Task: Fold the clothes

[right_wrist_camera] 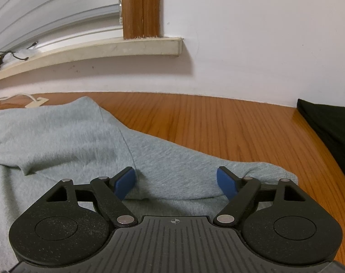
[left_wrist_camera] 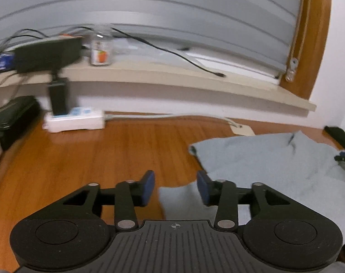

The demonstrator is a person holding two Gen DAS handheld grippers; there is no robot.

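A light grey-blue garment lies spread on the wooden table. My left gripper is open and empty, just above the garment's left edge, with a corner of cloth showing between the blue pads. In the right wrist view the same garment fills the lower left, with a folded sleeve running to the right. My right gripper is open wide and empty, low over that sleeve fold.
A white power strip with a black plug and a black case stand at the table's back left. A windowsill holds a black box, a jar and cables. A black cloth lies at the table's right edge.
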